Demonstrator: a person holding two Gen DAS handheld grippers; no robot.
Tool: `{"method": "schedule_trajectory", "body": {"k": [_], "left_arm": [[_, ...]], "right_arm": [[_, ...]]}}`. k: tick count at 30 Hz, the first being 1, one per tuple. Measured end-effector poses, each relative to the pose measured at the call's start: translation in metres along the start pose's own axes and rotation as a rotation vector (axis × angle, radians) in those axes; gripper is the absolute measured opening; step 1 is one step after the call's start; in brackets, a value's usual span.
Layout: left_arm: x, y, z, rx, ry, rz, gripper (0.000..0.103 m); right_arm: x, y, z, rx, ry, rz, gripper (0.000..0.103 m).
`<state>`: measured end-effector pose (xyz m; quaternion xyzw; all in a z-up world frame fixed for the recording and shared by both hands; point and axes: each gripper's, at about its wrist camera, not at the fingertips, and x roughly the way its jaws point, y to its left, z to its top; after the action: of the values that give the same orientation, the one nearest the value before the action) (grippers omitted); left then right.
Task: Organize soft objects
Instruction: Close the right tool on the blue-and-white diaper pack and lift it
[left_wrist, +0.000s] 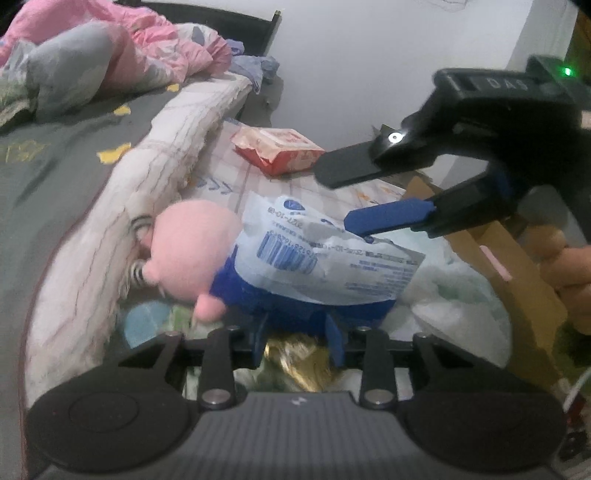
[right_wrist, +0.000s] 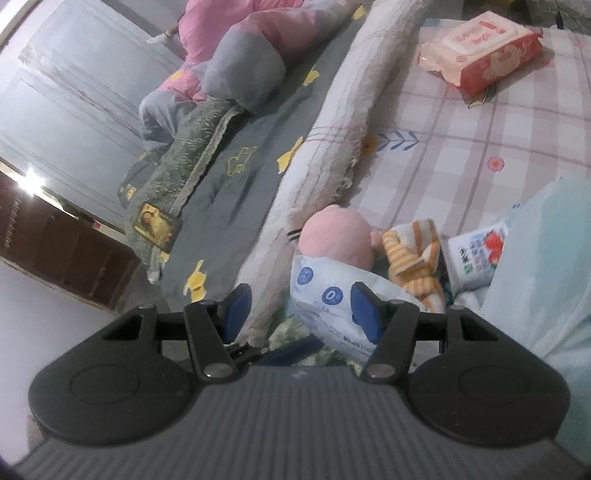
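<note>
Lying on its side on the checked bed sheet (right_wrist: 480, 122), the pink plush toy (left_wrist: 192, 251) in blue clothes rests against the raised white quilt edge (left_wrist: 110, 206), and a white and blue plastic packet (left_wrist: 325, 254) lies across its body. The left tool (left_wrist: 299, 343) is low in its own view, with its blue fingers (left_wrist: 336, 339) a little apart, close in front of the blue clothes; nothing is pressed between them, and I cannot tell if they touch the toy. Under this tool a gold shiny wrapper (left_wrist: 299, 365) is visible. The right tool (left_wrist: 334, 205) comes in from the right side, held by a hand (left_wrist: 569, 273), with its jaws spread and released; its lower blue finger is just above the packet, and contact is not clear. In the right wrist view the same tool (right_wrist: 299, 306) is open over the packet (right_wrist: 332, 295), and an orange striped cloth (right_wrist: 413, 254) lies just beside the toy's head (right_wrist: 336, 240). A red pack of wipes (left_wrist: 277, 147) lies well apart on the sheet, and a brown cardboard box (left_wrist: 517, 266) stands on the right.
</note>
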<state>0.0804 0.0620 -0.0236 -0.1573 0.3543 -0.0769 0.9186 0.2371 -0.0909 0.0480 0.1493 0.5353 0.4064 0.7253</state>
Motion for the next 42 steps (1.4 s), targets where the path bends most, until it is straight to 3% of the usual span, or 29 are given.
{"method": "schedule_trajectory", "body": {"k": [5, 12, 16, 20, 23, 25, 28, 37, 42], "left_arm": [[-0.015, 0.004, -0.015, -0.084, 0.030, -0.080, 0.056], [-0.022, 0.001, -0.026, -0.179, 0.017, -0.170, 0.067], [-0.018, 0.004, -0.031, -0.212, 0.026, -0.148, 0.066], [-0.018, 0.008, -0.034, -0.239, 0.020, -0.144, 0.066], [-0.016, 0.011, -0.035, -0.264, 0.027, -0.149, 0.066], [-0.015, 0.012, -0.036, -0.282, 0.034, -0.158, 0.066], [-0.015, 0.010, -0.036, -0.287, 0.029, -0.158, 0.066], [-0.022, 0.029, -0.030, -0.337, 0.014, -0.146, 0.063], [-0.020, 0.034, -0.034, -0.358, 0.029, -0.150, 0.064]], "right_arm": [[-0.002, -0.002, -0.019, 0.046, 0.010, 0.067, 0.059], [0.015, -0.009, -0.050, 0.109, 0.097, 0.118, 0.058], [0.016, -0.006, -0.056, 0.101, 0.115, 0.111, 0.058], [0.001, 0.002, -0.043, 0.009, 0.043, 0.068, 0.058], [0.005, 0.010, -0.031, -0.141, -0.016, -0.130, 0.060], [0.018, 0.006, -0.025, -0.177, 0.004, -0.194, 0.060], [0.038, -0.010, -0.022, -0.109, 0.083, -0.179, 0.059], [0.037, 0.004, -0.036, -0.062, 0.119, -0.080, 0.060], [0.040, 0.005, -0.035, -0.076, 0.094, -0.109, 0.059]]}}
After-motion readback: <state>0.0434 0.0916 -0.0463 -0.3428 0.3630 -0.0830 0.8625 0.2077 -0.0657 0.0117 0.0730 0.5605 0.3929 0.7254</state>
